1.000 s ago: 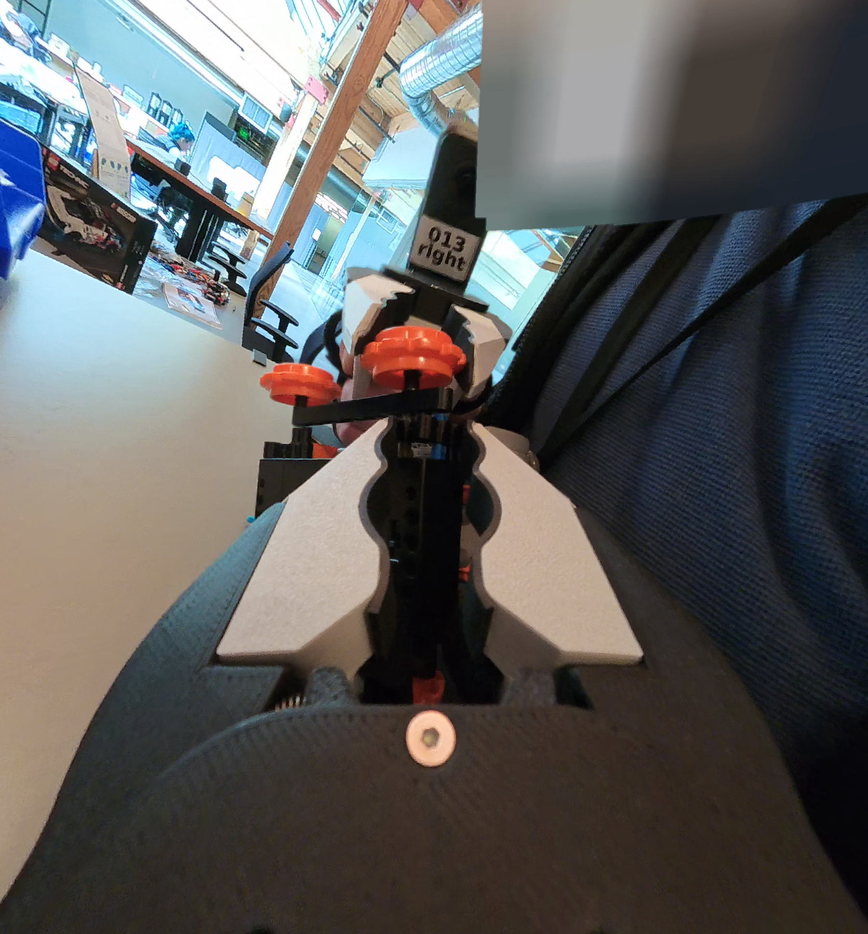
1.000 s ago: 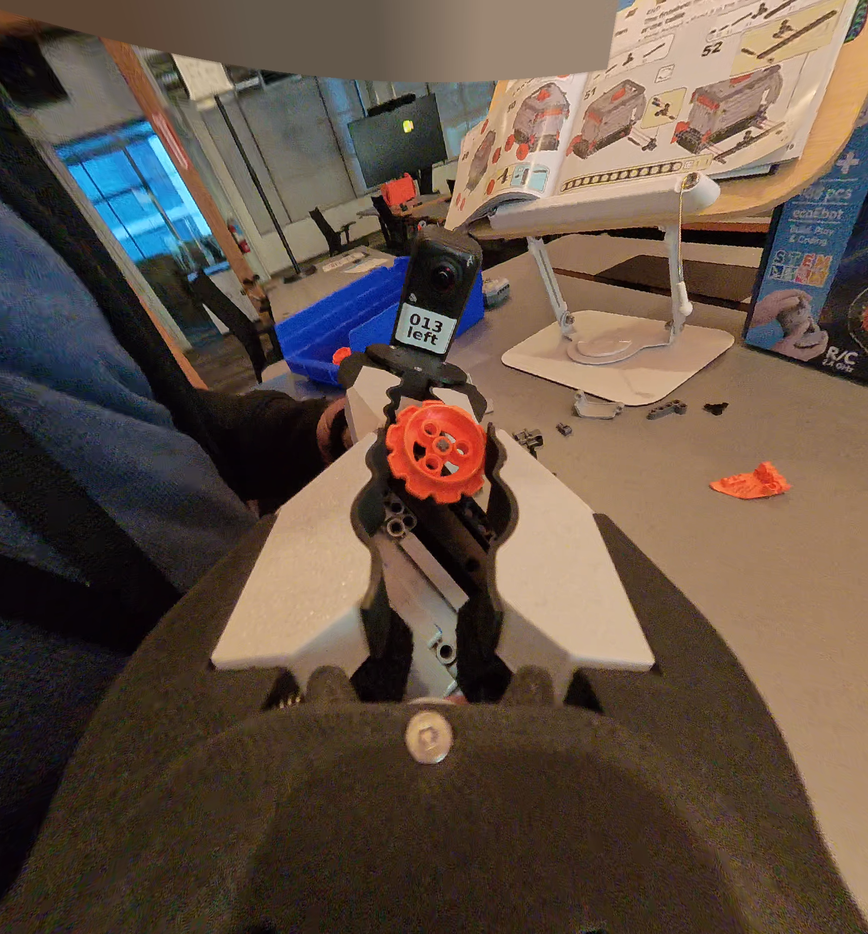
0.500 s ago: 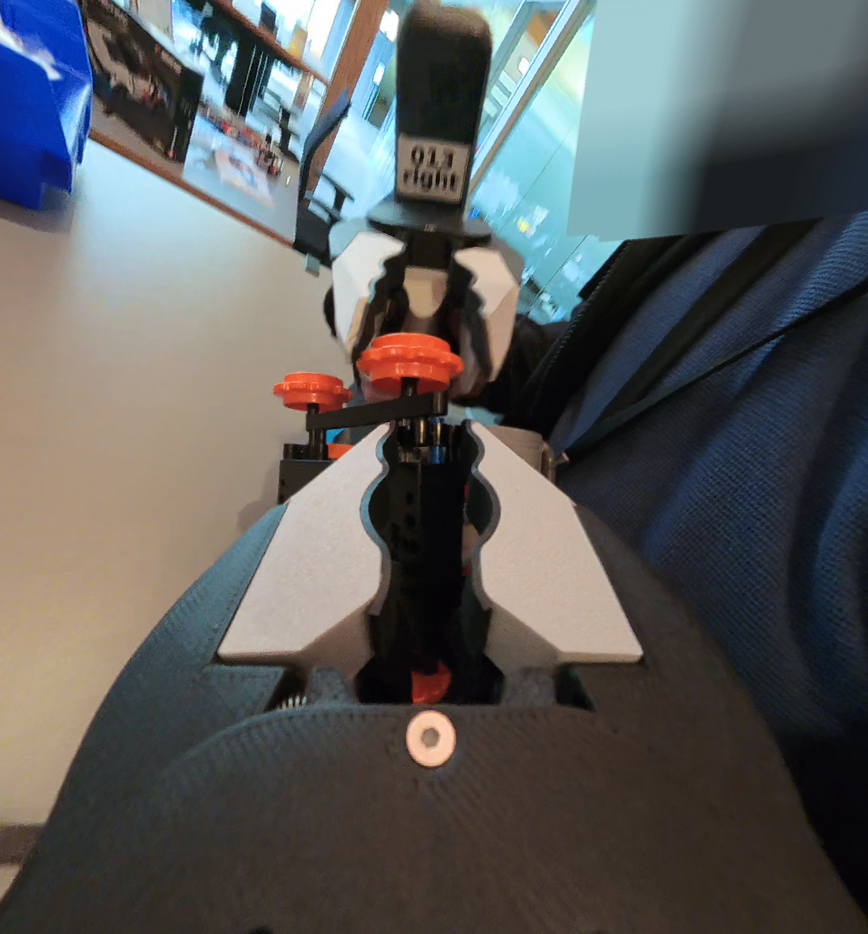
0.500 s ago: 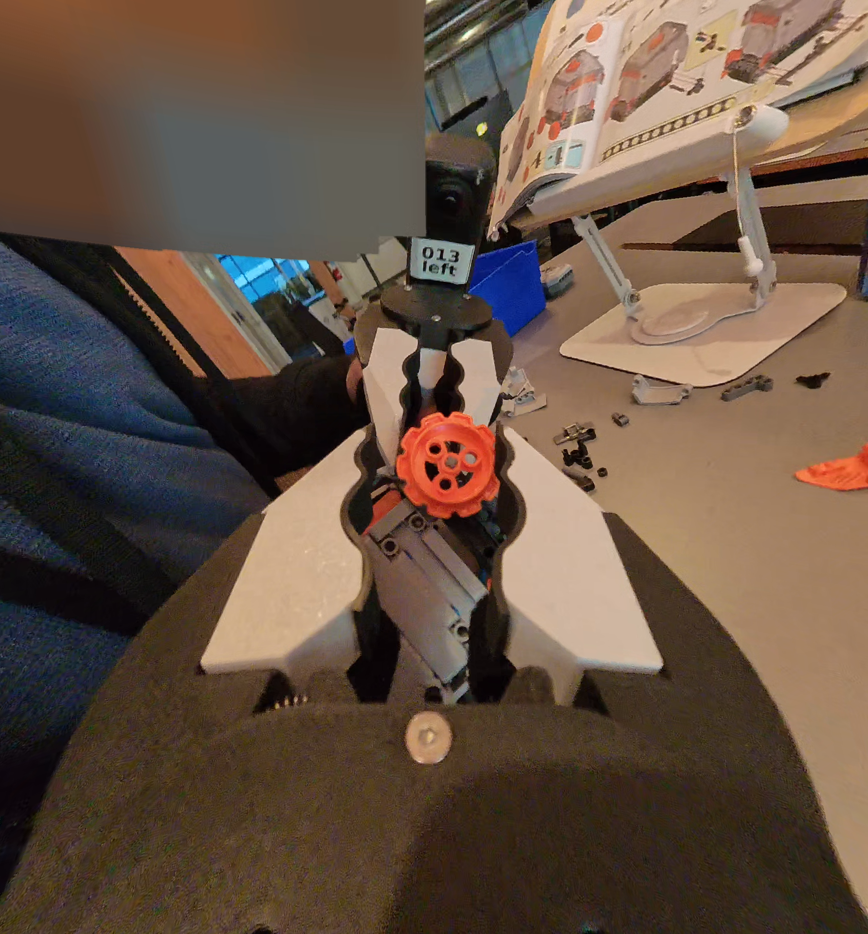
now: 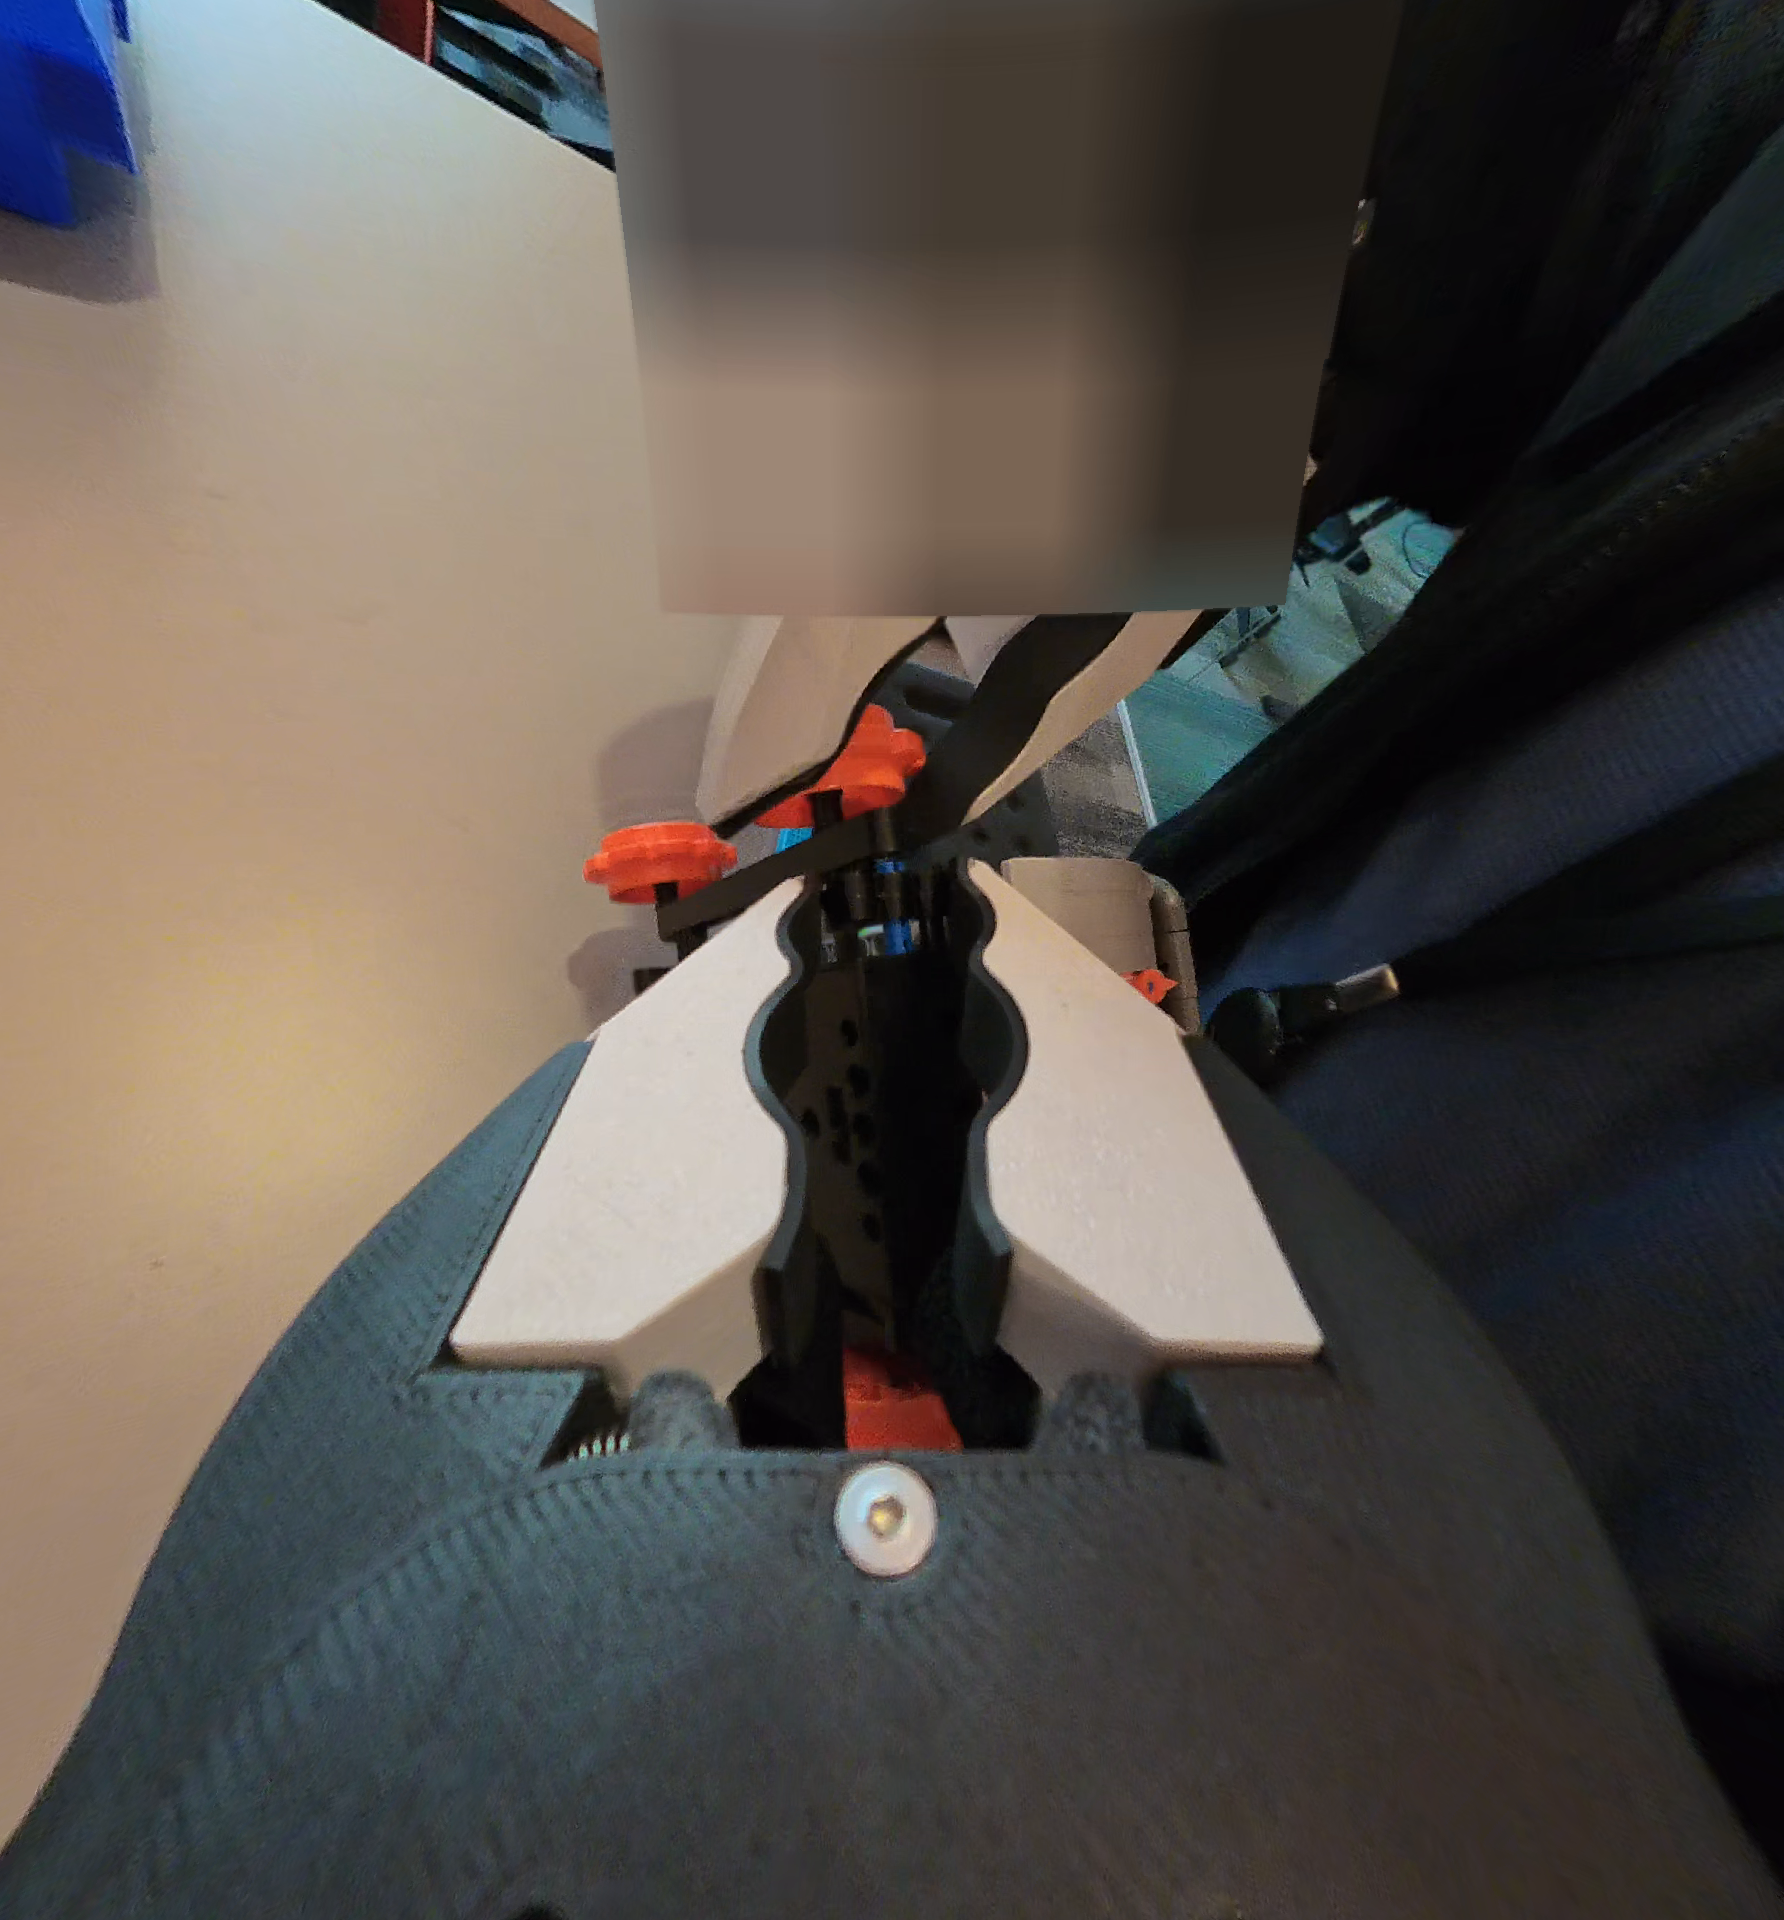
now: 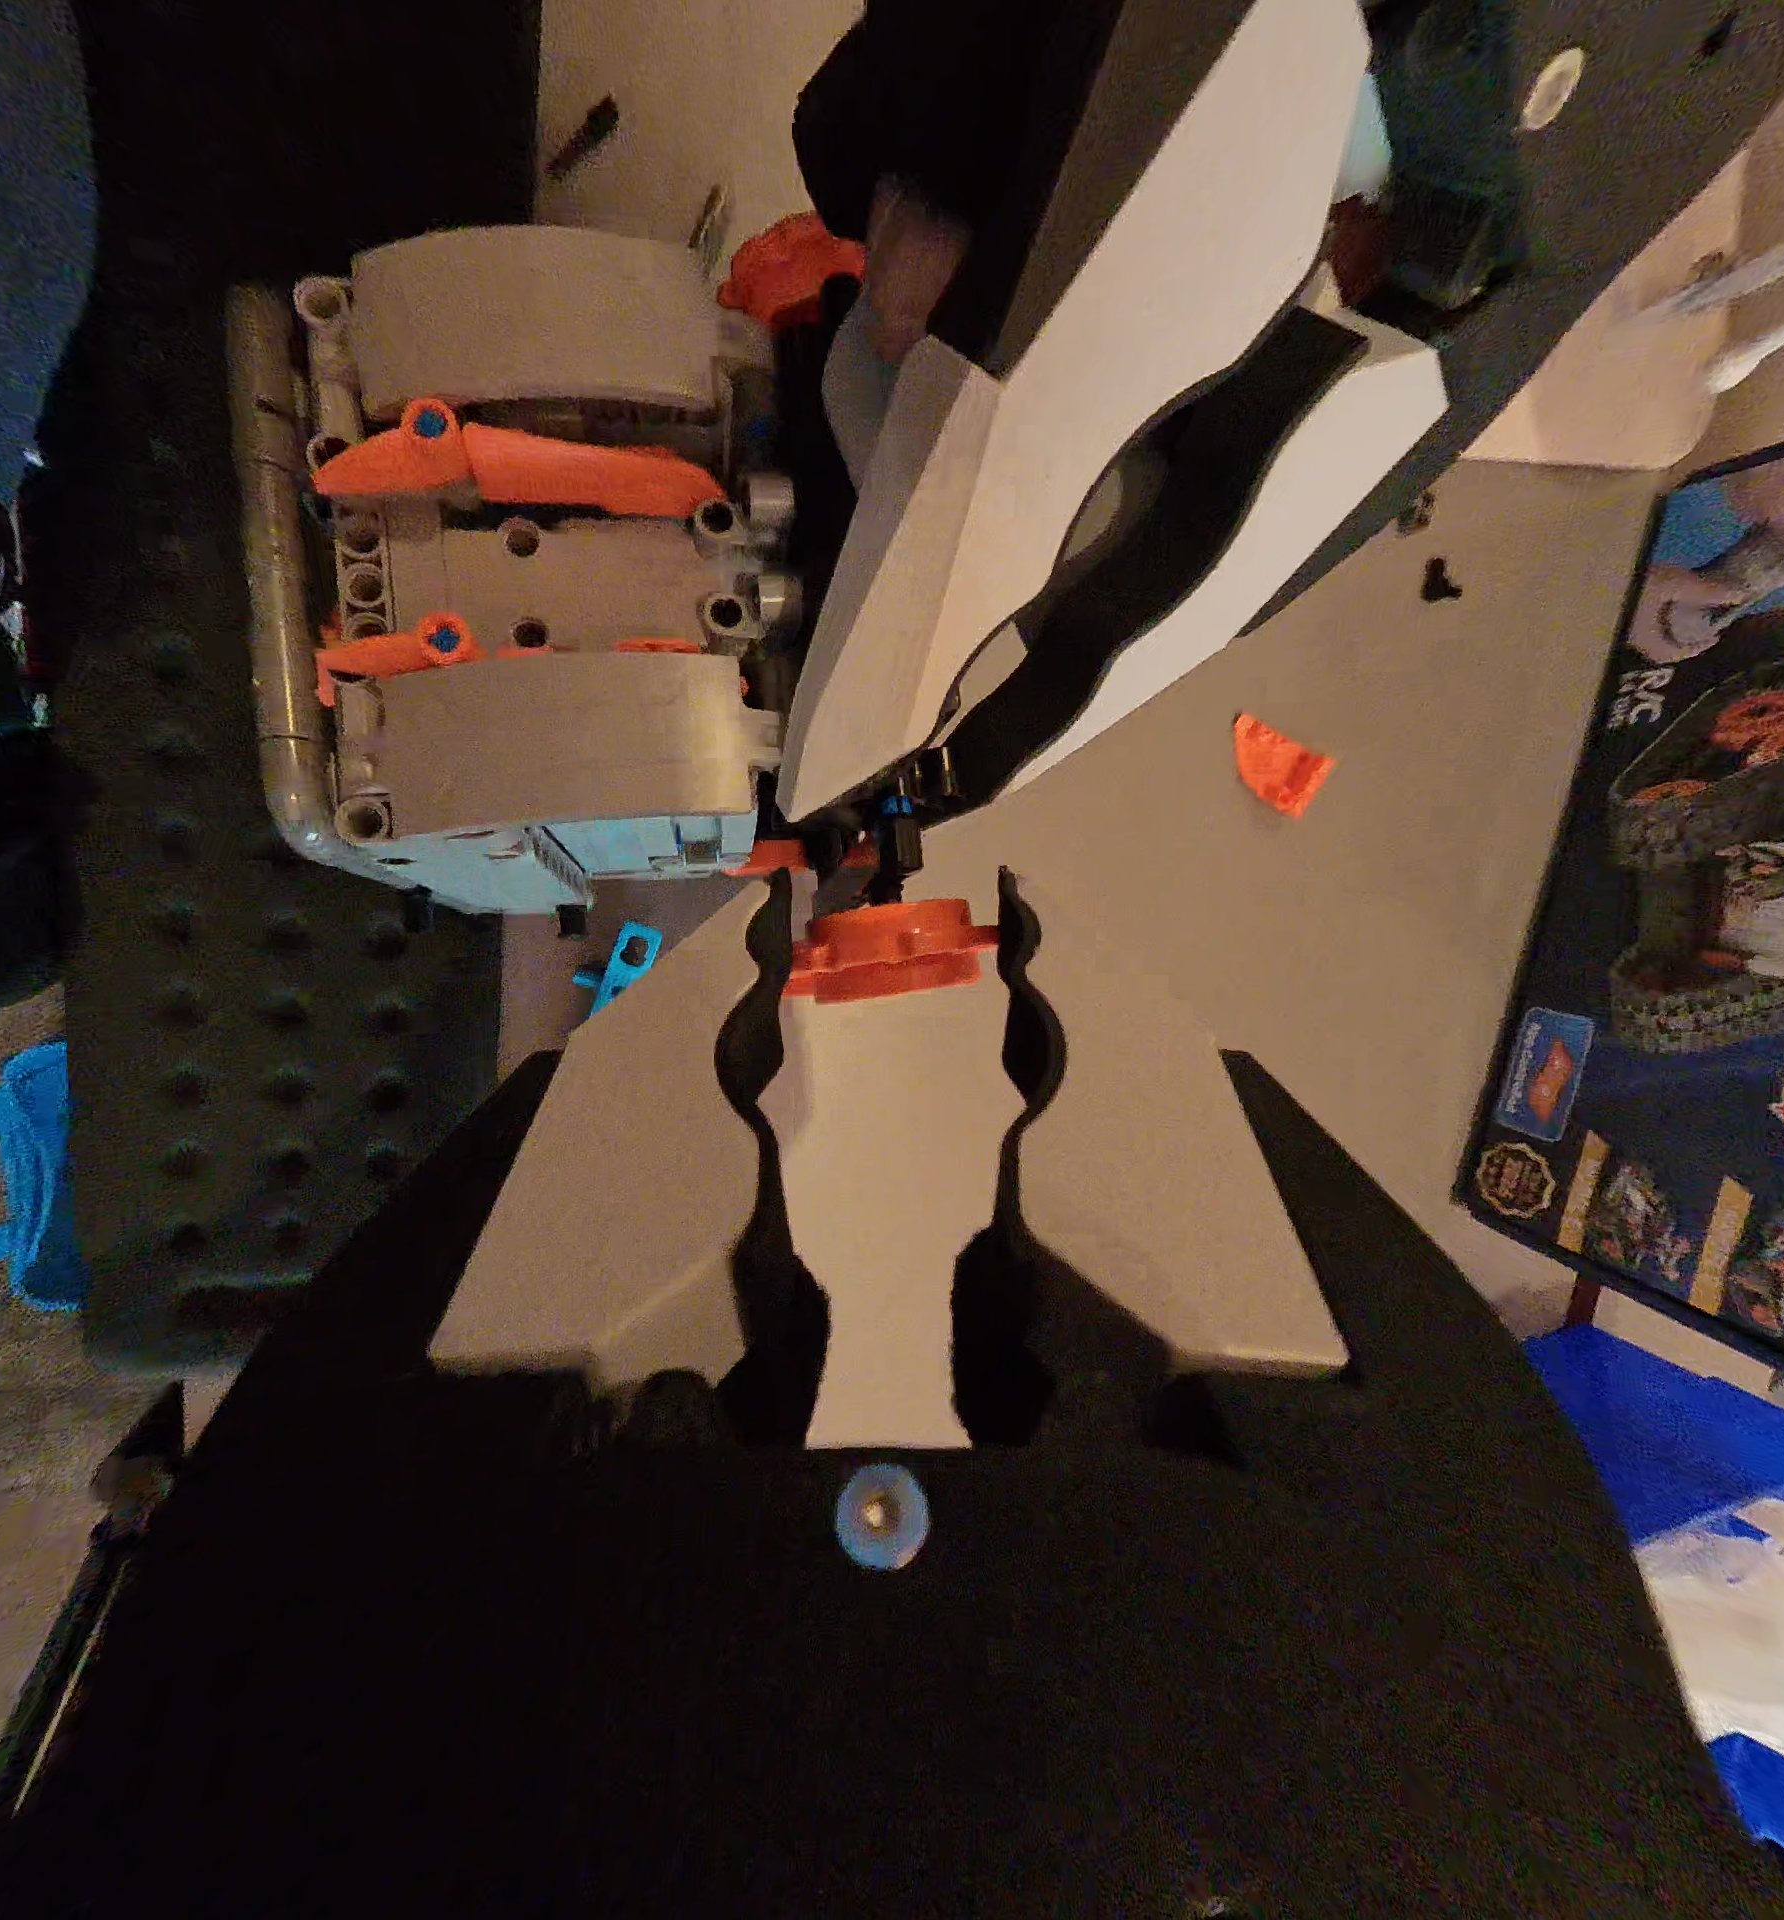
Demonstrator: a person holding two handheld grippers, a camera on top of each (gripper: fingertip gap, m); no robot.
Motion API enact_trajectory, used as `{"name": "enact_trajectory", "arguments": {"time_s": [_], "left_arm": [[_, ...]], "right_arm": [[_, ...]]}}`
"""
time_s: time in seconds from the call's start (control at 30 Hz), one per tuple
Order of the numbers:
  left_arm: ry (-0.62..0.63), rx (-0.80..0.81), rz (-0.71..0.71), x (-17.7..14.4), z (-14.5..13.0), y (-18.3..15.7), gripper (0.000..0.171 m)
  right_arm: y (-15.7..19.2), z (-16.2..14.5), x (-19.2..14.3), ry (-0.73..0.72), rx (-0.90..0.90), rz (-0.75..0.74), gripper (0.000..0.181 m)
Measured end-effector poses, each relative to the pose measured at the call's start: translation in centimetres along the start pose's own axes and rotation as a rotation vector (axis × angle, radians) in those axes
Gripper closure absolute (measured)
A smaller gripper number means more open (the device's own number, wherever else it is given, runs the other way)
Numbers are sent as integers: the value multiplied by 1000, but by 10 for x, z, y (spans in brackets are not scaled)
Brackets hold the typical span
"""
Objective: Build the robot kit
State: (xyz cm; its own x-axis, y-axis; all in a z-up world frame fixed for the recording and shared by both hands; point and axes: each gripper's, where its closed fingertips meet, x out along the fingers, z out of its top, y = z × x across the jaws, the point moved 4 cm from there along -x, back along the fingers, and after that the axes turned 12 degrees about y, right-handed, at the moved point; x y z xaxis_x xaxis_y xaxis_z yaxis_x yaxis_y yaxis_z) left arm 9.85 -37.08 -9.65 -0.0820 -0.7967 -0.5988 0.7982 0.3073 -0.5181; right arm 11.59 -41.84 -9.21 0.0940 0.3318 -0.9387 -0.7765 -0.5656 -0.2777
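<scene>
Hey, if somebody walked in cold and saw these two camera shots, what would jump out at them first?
Probably the orange gear between the right gripper fingertips at centre. Just behind it, the left gripper clamps the black beam of a grey-and-orange brick model, which sits upper left in the right wrist view.

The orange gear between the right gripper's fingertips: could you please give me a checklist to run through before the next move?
1. Left gripper shut on the black beam: ok.
2. Right gripper fingertips meet both edges of the orange gear: ok.
3. Orange gear fully seated on its axle: cannot tell.
4. Second orange gear standing on the beam: ok.
5. Grey model off to the side of the right gripper: ok.
</scene>
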Motion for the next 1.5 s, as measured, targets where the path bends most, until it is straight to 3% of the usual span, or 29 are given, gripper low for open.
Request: {"name": "enact_trajectory", "arguments": {"time_s": [0.13, 0.57, 0.8, 0.83, 0.97, 1.2, 1.23, 1.37, 1.47, 1.5], "left_arm": [[25, -31, 32, 11, 7, 14, 151], [-5, -57, 24, 8, 7, 18, 159], [28, -27, 26, -2, 5, 11, 143], [28, -20, 30, -5, 5, 11, 147], [29, -37, -63, -7, 4, 9, 154], [61, -52, -120, 7, 1, 8, 171], [52, -45, -93, 6, 1, 7, 170], [-11, -13, 108, -12, 8, 6, 138], [142, -4, 235, -4, -9, 10, 124], [131, -8, 216, -3, -9, 8, 128]], "right_arm": [[-1, -19, 20, 121, 15, 61, 146], [3, -27, 22, -74, 112, -5, 147], [0, -22, 16, -43, 54, -65, 144], [1, -22, 14, -35, 43, -52, 144], [2, -14, 5, -89, 39, 19, 170], [-4, -10, 9, -43, 38, 120, 176], [-4, -11, 9, -38, 42, 147, 176], [-7, -10, 10, -40, 106, 205, 176], [-11, -8, 13, -62, 167, 227, 176], [-11, -7, 14, -69, 180, 240, 176]]}}
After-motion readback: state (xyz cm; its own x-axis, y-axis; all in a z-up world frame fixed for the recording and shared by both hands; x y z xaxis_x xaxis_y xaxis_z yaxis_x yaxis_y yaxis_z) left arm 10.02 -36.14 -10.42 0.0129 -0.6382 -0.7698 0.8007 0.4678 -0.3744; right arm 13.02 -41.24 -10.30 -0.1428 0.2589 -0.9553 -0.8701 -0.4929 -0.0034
